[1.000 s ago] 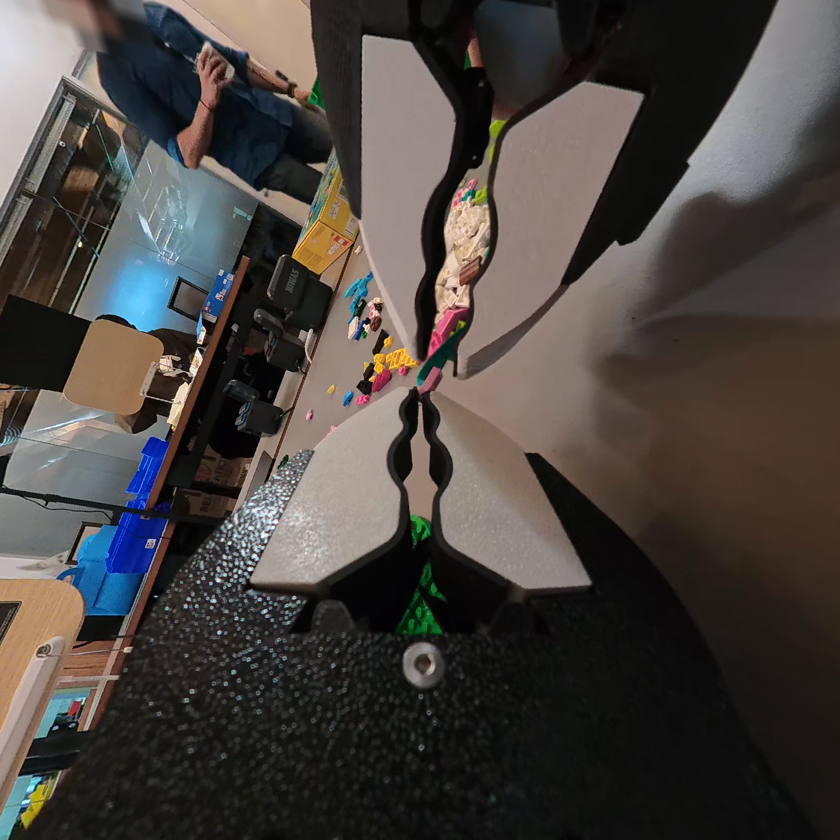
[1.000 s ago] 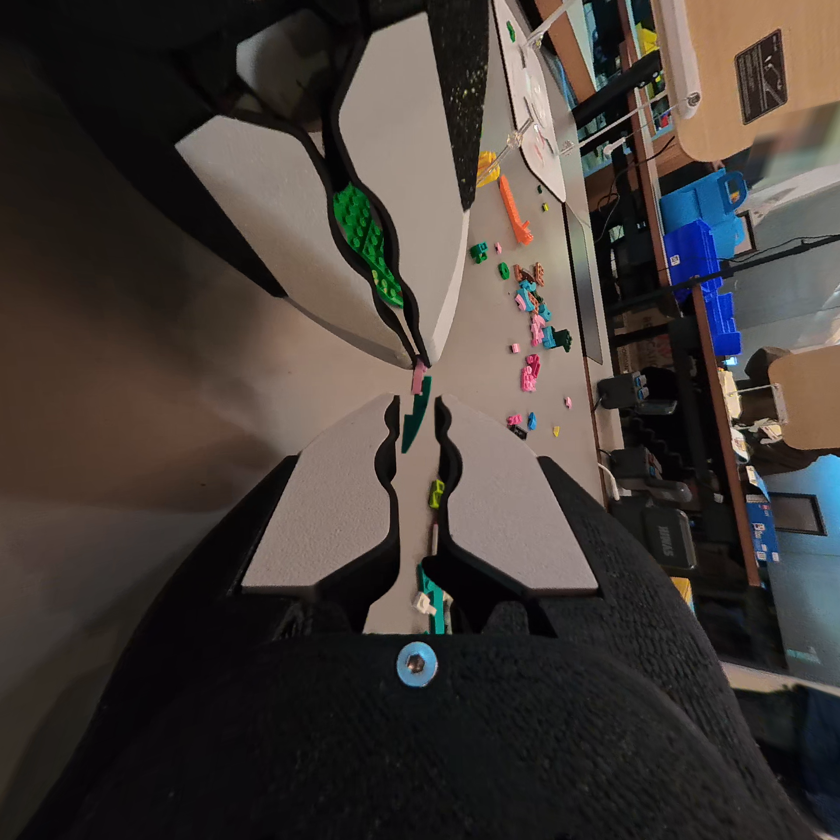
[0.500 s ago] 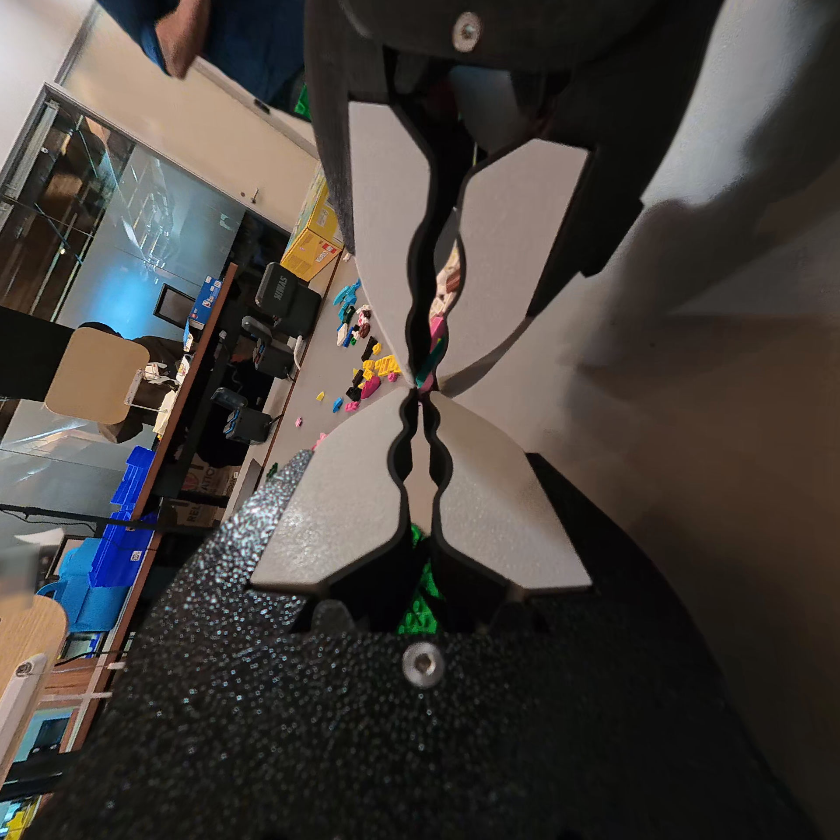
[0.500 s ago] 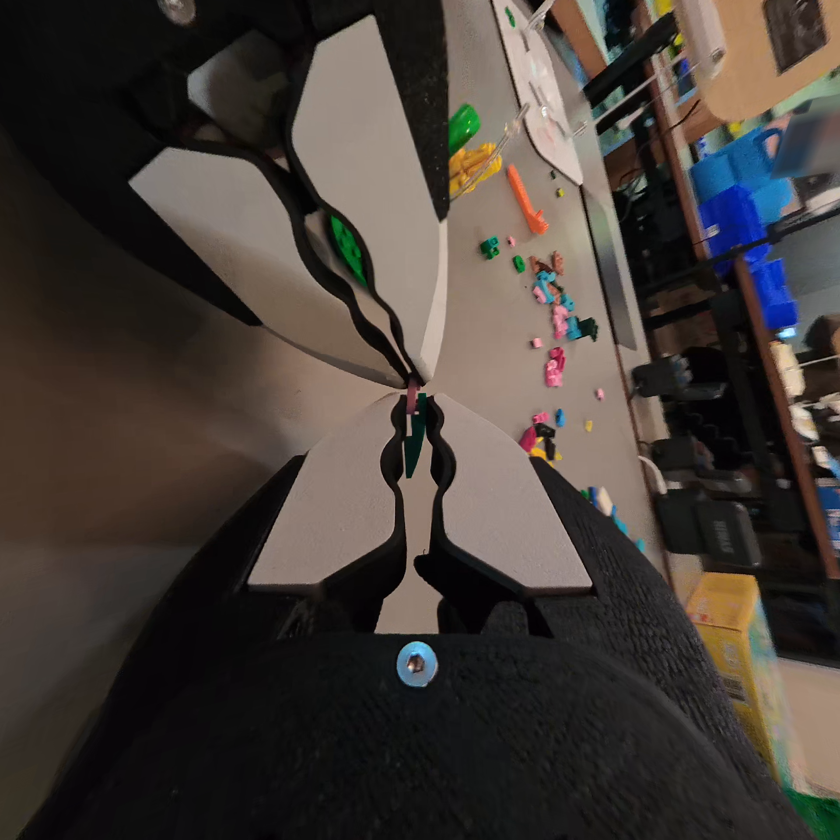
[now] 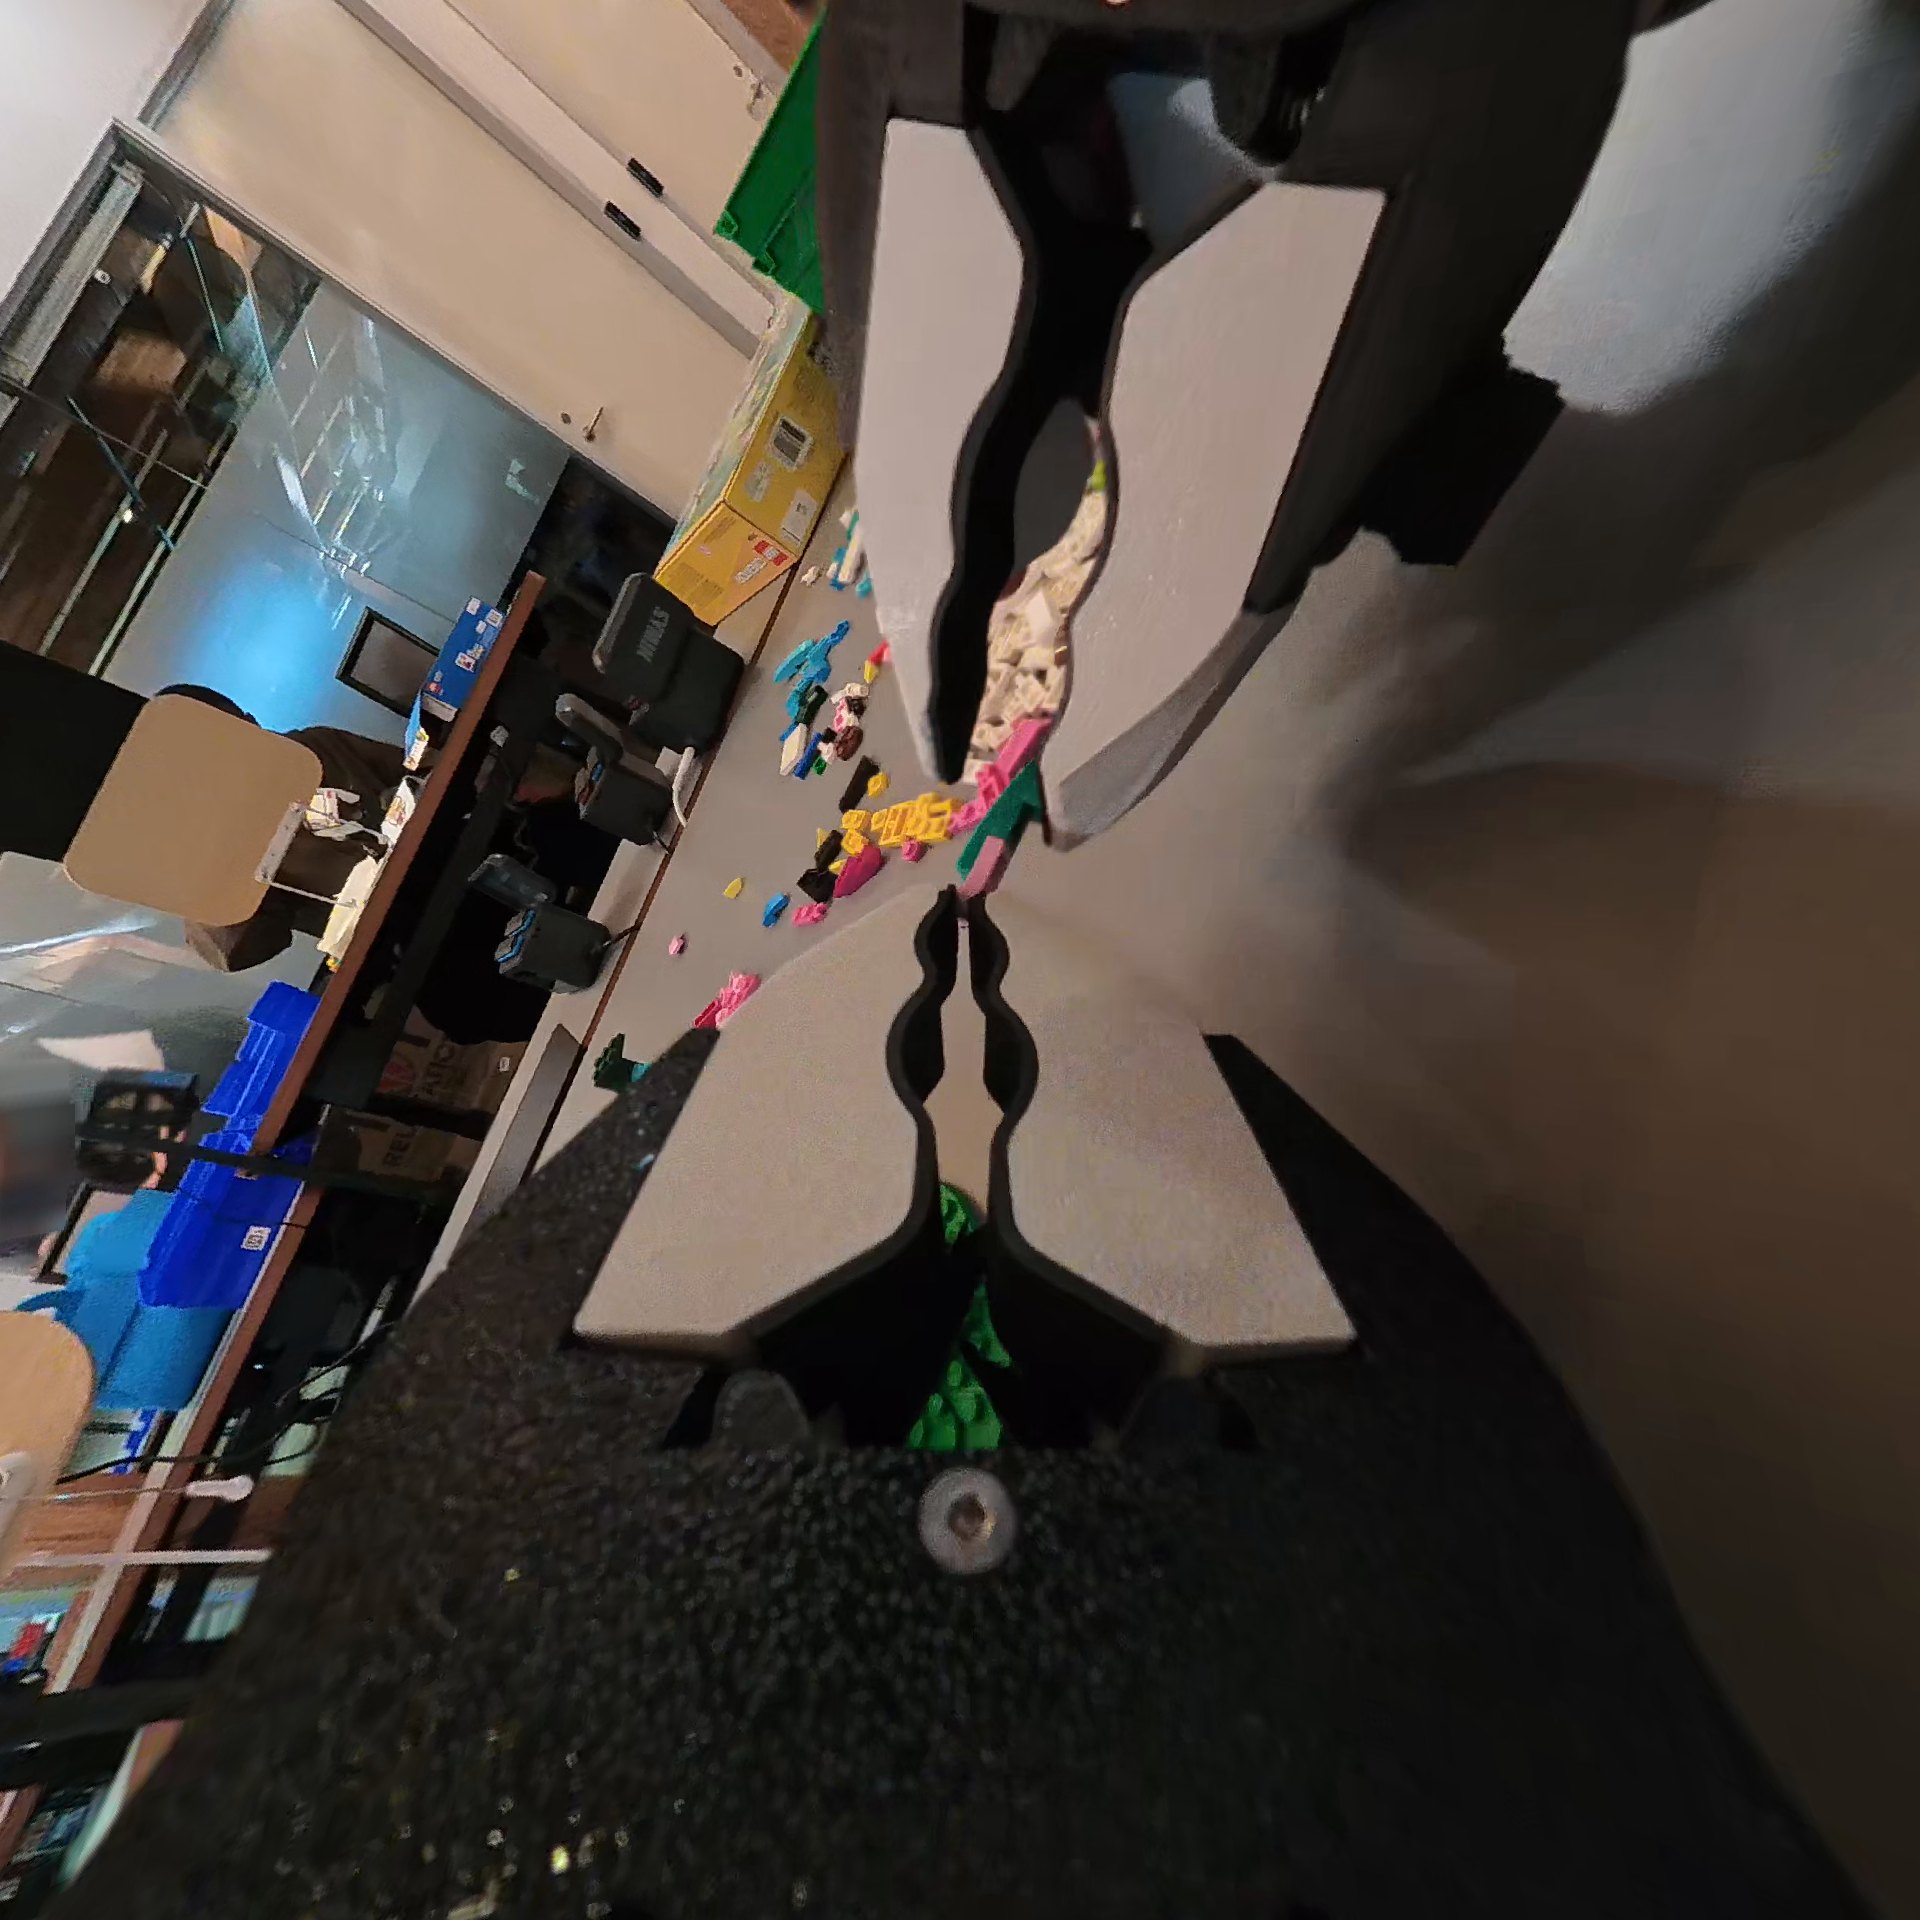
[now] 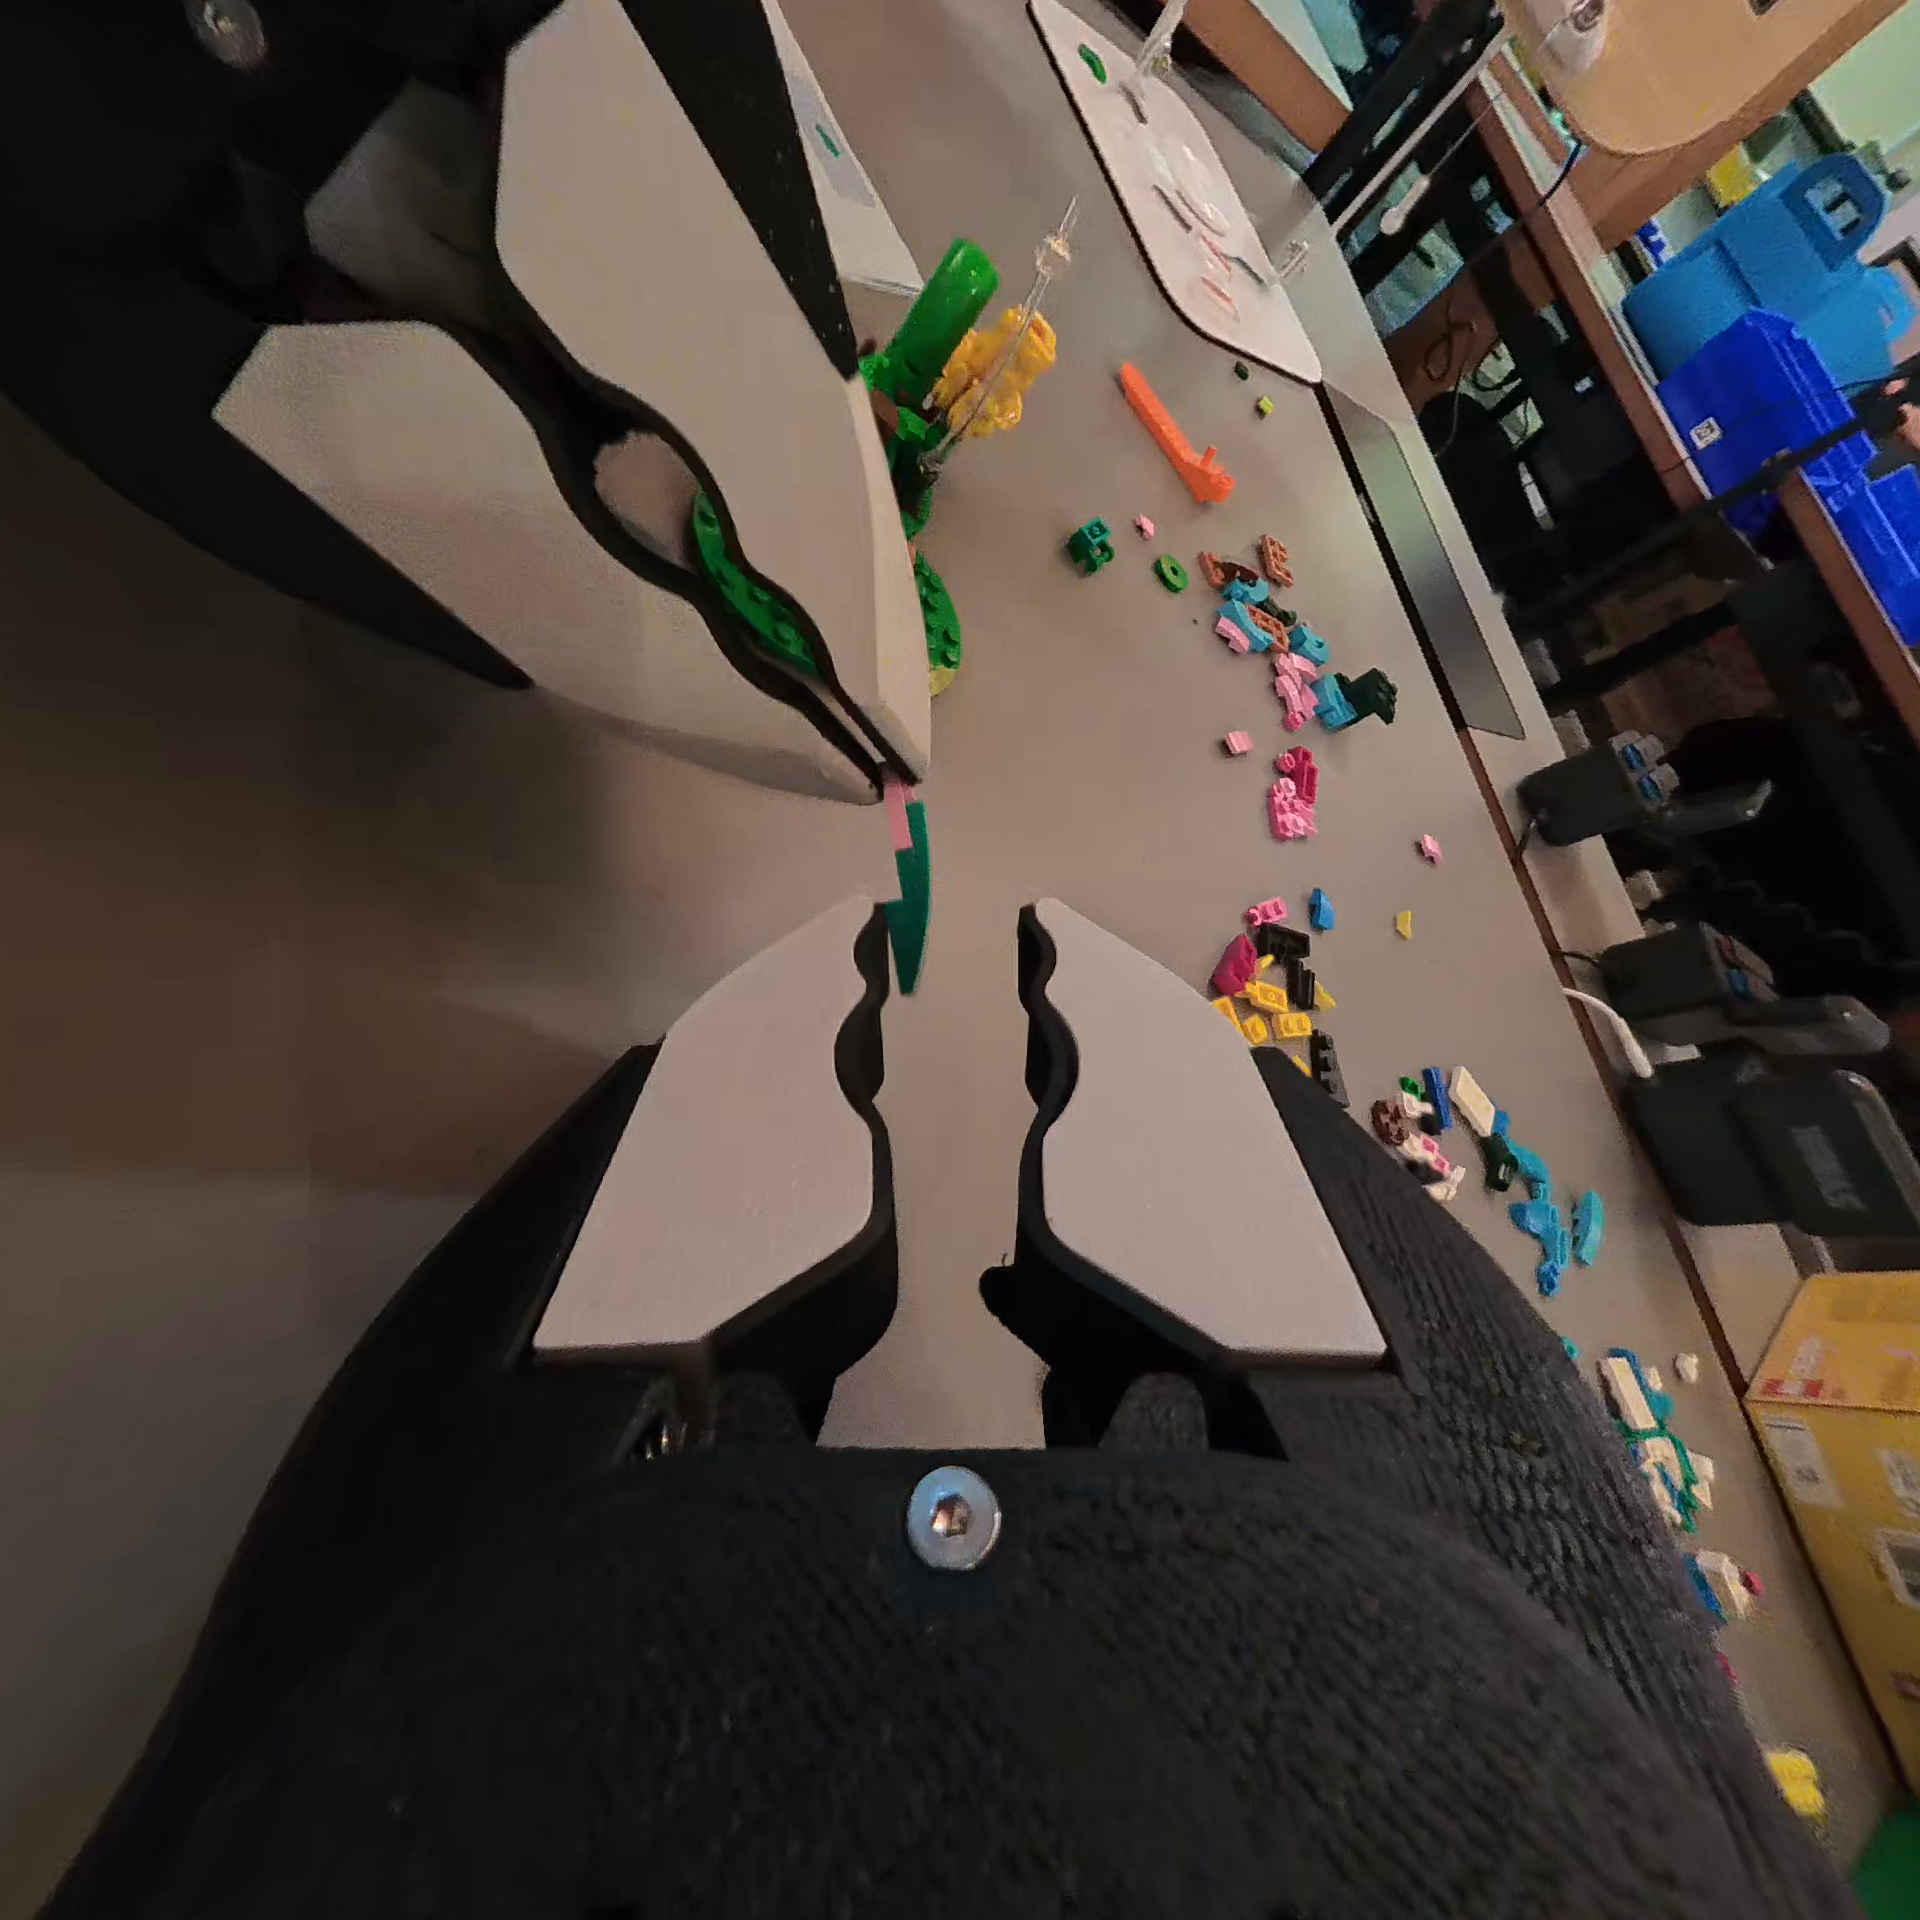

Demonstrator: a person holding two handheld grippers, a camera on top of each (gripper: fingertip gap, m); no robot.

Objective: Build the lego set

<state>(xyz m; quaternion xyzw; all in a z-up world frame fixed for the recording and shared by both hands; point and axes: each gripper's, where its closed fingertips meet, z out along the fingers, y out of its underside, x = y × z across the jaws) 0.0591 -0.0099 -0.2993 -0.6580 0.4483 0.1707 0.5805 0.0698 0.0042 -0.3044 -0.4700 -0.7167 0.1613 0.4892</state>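
Where the right gripper [image 6: 951, 920] was pinched on the dark green leaf-shaped piece [image 6: 912, 914] half a second ago, its jaws now stand well apart. The near pad [image 6: 868, 971] lies just beside the leaf's edge, contact not clear; the far pad [image 6: 1034, 966] is plainly off it, with bare table showing between. Nothing is gripped on that side. The left gripper [image 5: 961, 904] comes in from the opposite direction, tip to tip with the right. Its jaws are closed to a sliver at the very tips, nipping the end of a small pink piece [image 6: 899, 821]. The green leaf is joined to that pink piece, so the pair now hangs from the left tips alone, held clear above the grey table [image 6: 1091, 779] and reaching into the right gripper's open gap. The joined pair has not dropped or tilted noticeably since the release. Farther back between the left fingers a bright green studded plate [image 6: 748, 592] shows. I cannot tell whether it is held or only seen through the gap. Beyond lie a green and yellow brick build [image 6: 977, 343], an orange tool [image 6: 1174, 431], scattered pink bricks [image 6: 1291, 805], a yellow and black cluster [image 6: 1278, 997], and a yellow box [image 6: 1839, 1455] at the table's edge.
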